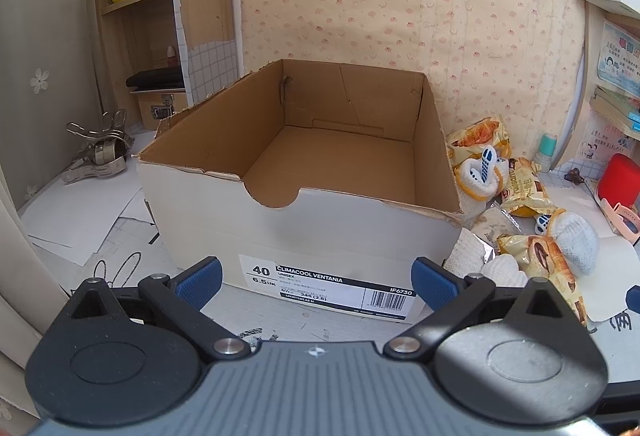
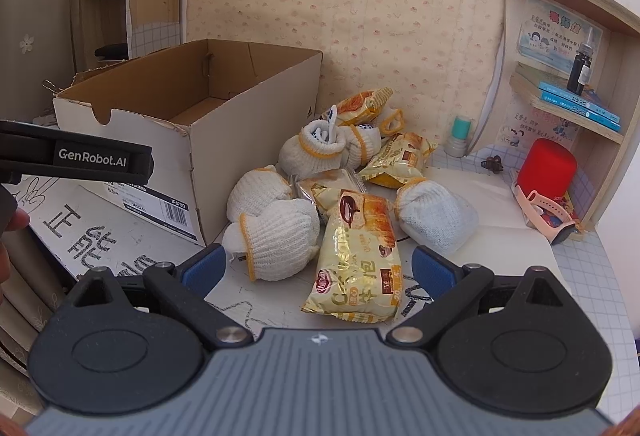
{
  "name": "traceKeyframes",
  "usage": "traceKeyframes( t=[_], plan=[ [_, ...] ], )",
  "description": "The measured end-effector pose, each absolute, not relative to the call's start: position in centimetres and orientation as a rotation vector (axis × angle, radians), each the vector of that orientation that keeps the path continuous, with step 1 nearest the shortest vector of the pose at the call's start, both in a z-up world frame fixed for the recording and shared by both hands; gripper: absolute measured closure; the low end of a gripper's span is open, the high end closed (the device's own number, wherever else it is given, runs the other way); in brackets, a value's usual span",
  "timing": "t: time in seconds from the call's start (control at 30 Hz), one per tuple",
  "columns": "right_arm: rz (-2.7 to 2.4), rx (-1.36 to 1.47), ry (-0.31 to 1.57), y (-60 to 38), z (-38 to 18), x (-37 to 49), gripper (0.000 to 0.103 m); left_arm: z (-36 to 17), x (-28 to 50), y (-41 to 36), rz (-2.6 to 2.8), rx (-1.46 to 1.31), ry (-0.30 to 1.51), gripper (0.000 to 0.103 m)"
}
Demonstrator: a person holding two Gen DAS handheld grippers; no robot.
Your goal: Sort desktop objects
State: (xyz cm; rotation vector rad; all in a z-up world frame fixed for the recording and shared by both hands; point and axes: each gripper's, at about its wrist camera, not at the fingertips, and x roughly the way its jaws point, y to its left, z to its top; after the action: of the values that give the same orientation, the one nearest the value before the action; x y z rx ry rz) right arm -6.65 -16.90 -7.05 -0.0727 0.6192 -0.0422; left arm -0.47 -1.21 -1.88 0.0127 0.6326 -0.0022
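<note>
An open, empty cardboard shoebox (image 1: 320, 232) stands on the desk; it also shows in the right wrist view (image 2: 188, 155). To its right lies a pile of rolled white gloves with yellow cuffs (image 2: 276, 236) and yellow croissant snack packets (image 2: 360, 256); the pile also shows in the left wrist view (image 1: 548, 248). My left gripper (image 1: 316, 282) is open and empty, just in front of the box's labelled end. My right gripper (image 2: 318, 268) is open and empty, low over the nearest packet and glove. The left gripper's black body (image 2: 80, 157) shows at the left.
A red cylinder (image 2: 546, 171) and a pink watch strap (image 2: 552, 220) lie at the right by wooden shelves (image 2: 568, 107). Metal clips (image 1: 100, 151) sit left of the box. Loose papers (image 1: 92, 228) cover the desk. A teal-capped bottle (image 2: 460, 135) stands by the wall.
</note>
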Motion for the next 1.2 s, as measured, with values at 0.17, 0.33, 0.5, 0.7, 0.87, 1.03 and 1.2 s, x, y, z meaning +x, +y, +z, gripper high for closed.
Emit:
traceKeyframes(
  t=[0.17,0.33,0.5,0.7,0.87,1.03,1.2],
  plan=[
    [-0.043,-0.073,0.624,-17.0,-7.2,-6.6,0.006,-2.2,-0.4,-1.5,-0.009,0.021,0.636,0.0],
    [-0.042,-0.068,0.626,-17.1,-7.3,-6.5,0.006,-2.3,-0.3,-1.7,-0.017,0.026,0.64,0.0],
    [-0.043,-0.064,0.625,-17.2,-7.5,-6.6,0.006,-2.6,-0.5,-1.7,-0.028,0.025,0.646,0.0],
    [-0.069,-0.037,0.614,-18.5,-7.9,-6.9,0.006,-4.0,-1.6,-1.9,-0.112,0.014,0.635,0.0],
    [-0.119,-0.001,0.596,-21.6,-8.7,-8.0,0.006,-6.6,-2.6,-3.6,-0.185,0.028,0.662,0.0],
    [-0.19,0.043,0.587,-24.9,-9.5,-9.3,0.006,-7.5,-3.2,-6.3,-0.297,0.048,0.652,0.0],
    [-0.259,0.102,0.57,-27.9,-9.5,-10.1,0.006,-7.5,-3.4,-8.4,-0.393,0.086,0.595,0.0]
  ],
)
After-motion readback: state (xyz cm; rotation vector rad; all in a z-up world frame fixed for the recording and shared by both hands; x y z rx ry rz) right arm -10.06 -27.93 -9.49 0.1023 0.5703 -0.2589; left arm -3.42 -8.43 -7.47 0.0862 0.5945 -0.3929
